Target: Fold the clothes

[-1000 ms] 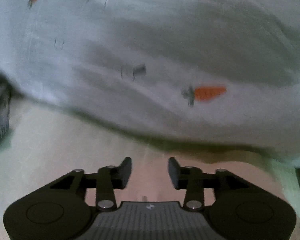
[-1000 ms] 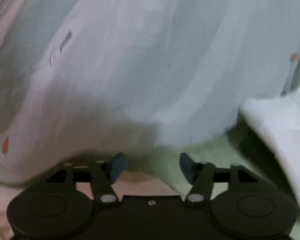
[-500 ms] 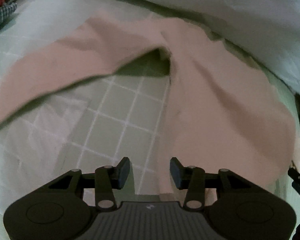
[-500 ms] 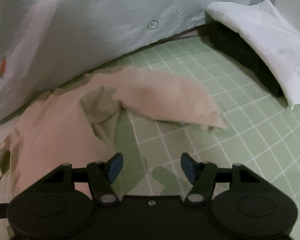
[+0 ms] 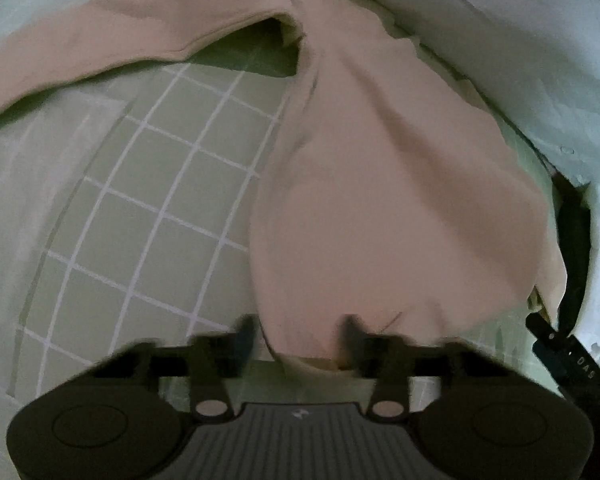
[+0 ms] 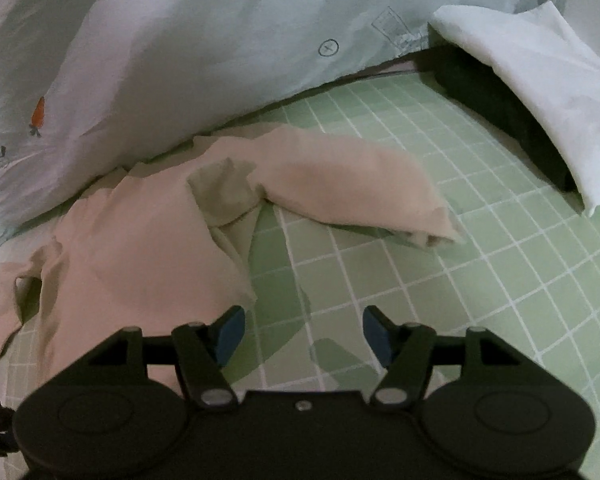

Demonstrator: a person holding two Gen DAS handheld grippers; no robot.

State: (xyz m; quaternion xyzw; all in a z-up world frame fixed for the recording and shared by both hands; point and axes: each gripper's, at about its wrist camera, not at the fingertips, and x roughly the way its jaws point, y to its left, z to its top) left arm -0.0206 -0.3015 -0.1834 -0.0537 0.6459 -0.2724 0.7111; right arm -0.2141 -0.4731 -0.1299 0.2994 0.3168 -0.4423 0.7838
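A beige long-sleeved garment (image 5: 388, 200) lies crumpled on the green checked sheet (image 5: 160, 200). In the left wrist view its body runs down to my left gripper (image 5: 300, 330), which is open, with the hem lying between the fingers. One sleeve (image 5: 100, 44) stretches to the upper left. In the right wrist view the garment (image 6: 140, 256) lies at the left and the other sleeve (image 6: 352, 188) reaches right. My right gripper (image 6: 304, 332) is open and empty above the sheet (image 6: 440, 280), just right of the garment's edge.
A pale quilt with carrot prints (image 6: 180, 48) is heaped behind the garment and also shows in the left wrist view (image 5: 500, 32). A white pillow (image 6: 540, 88) lies on a dark object (image 6: 496, 100) at the right. The other gripper's tip (image 5: 568, 360) shows at the right edge.
Both grippers have dropped away from the quilt toward the sheet. The left gripper moved forward onto the garment's hem. The right view shifted slightly closer to the garment.
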